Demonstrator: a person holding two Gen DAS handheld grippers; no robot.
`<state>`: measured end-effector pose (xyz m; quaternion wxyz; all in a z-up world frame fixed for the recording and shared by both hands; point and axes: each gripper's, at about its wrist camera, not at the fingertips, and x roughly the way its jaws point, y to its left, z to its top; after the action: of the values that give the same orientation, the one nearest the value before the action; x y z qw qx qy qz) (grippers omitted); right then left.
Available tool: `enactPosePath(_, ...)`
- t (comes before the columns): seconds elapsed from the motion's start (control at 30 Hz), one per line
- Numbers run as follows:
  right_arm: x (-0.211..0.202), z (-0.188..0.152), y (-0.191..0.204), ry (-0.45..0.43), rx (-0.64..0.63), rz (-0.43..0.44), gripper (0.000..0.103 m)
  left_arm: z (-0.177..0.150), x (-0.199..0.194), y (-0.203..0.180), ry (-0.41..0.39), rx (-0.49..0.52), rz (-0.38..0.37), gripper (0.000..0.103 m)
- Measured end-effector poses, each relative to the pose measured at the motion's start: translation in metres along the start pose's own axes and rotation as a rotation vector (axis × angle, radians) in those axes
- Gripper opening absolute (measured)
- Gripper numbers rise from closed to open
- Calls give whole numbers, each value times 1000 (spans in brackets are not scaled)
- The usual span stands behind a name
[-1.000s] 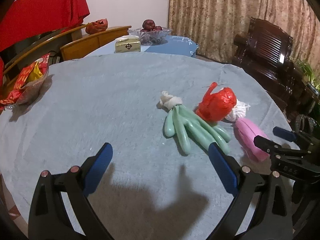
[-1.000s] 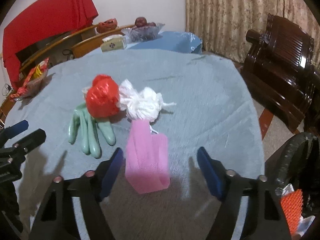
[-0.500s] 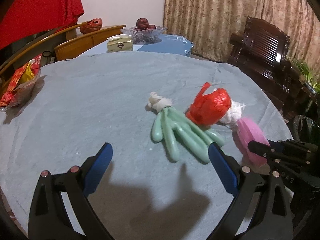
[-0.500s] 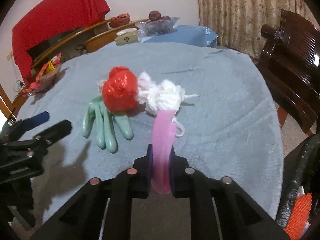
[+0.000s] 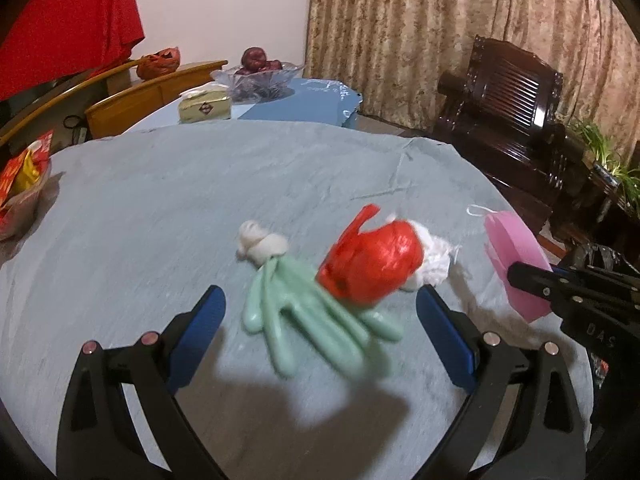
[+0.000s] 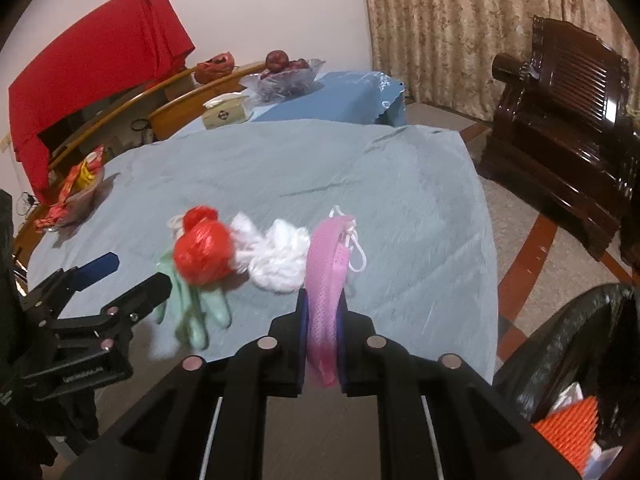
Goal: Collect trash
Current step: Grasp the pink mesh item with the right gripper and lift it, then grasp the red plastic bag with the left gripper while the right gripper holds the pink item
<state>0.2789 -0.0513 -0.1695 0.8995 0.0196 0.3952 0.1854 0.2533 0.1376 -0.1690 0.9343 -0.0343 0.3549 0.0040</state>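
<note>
My right gripper (image 6: 322, 312) is shut on a pink face mask (image 6: 326, 264), which stands on edge between the pads, clear of the blue-grey tablecloth (image 6: 360, 168). The left wrist view shows the same mask (image 5: 510, 248) raised at the right. To the mask's left lie a crumpled white tissue (image 6: 276, 258), a red plastic bag ball (image 6: 202, 250) and a green rubber glove (image 6: 192, 312). My left gripper (image 5: 318, 304) hangs open over the glove (image 5: 304, 320) and the red bag (image 5: 372, 264), touching nothing. A small white wad (image 5: 260, 242) lies at the glove's cuff.
A black trash bag (image 6: 560, 340) stands open off the table's right edge, with an orange item (image 6: 568, 428) inside. A bowl of snack packets (image 5: 20, 184) sits at the table's far left. Behind are a tissue box (image 5: 204, 108), a fruit bowl (image 5: 260, 76) and a dark wooden chair (image 5: 516, 100).
The right gripper shut on the pink mask and lifted it off the cloth. The left gripper, still open, moved closer to the glove and the red bag.
</note>
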Motion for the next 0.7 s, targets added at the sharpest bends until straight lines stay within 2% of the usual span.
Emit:
enactPosePath(0.07, 4, 4, -2, -1, 5, -7, 12, 6, 9, -6, 5, 17, -11, 82)
enactPosePath(0.3, 13, 6, -5, 4, 14, -6, 12, 16, 32, -22, 16, 46, -39, 76)
enactPosePath(0.37, 14, 5, -6, 8, 19, -2, 12, 16, 37, -24, 26, 54, -52, 61)
enactPosePath(0.47, 14, 4, -7, 9, 25, 1, 12, 14, 44, -29, 48, 68, -80, 48)
enactPosePath(0.7, 9, 3, -8, 1, 25, 1, 12, 13, 28, -25, 2, 43, -84, 39)
